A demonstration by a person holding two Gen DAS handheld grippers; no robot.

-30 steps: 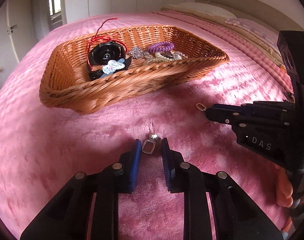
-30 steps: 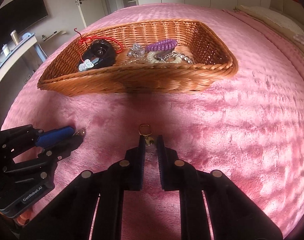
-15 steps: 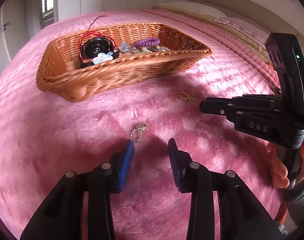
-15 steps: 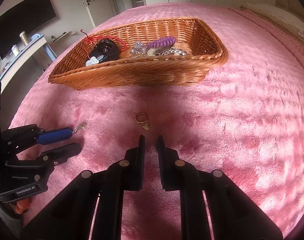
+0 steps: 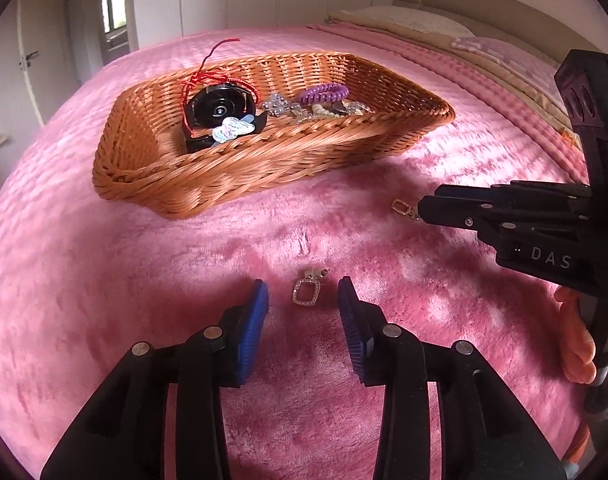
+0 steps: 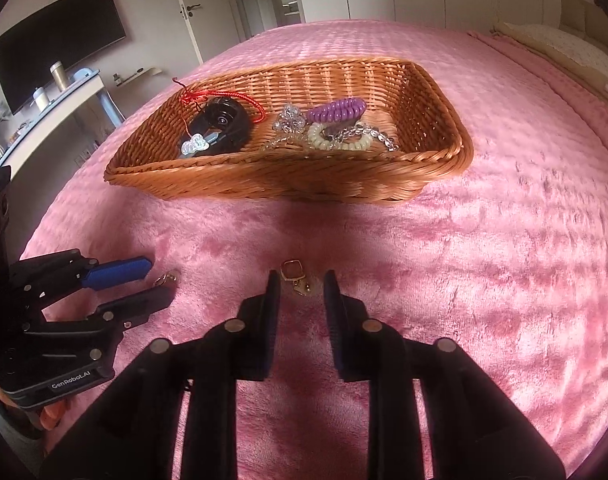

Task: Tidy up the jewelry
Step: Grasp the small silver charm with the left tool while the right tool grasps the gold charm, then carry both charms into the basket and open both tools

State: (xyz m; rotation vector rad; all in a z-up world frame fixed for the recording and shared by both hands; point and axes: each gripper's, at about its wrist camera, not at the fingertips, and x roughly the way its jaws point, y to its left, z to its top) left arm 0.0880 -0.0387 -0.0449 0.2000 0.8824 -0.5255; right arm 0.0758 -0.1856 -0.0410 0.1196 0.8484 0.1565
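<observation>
While my left gripper [image 5: 303,298] stands wide around the silver earring [image 5: 306,291] on the pink blanket [image 5: 184,280], my right gripper [image 6: 302,282] brackets the gold earring [image 6: 295,276], parted narrowly; wicker basket [image 6: 288,178] lies beyond.

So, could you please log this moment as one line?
left tool: open, straddling silver rhinestone earring | right tool: open, straddling gold earring | both earrings on pink plush blanket

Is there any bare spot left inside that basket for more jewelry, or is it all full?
The wicker basket is crowded in its middle: black watch, purple coil tie, pearl bracelet. Bare weave remains at the right end past the pearls, and in the left corner beside the watch in the left wrist view.
</observation>
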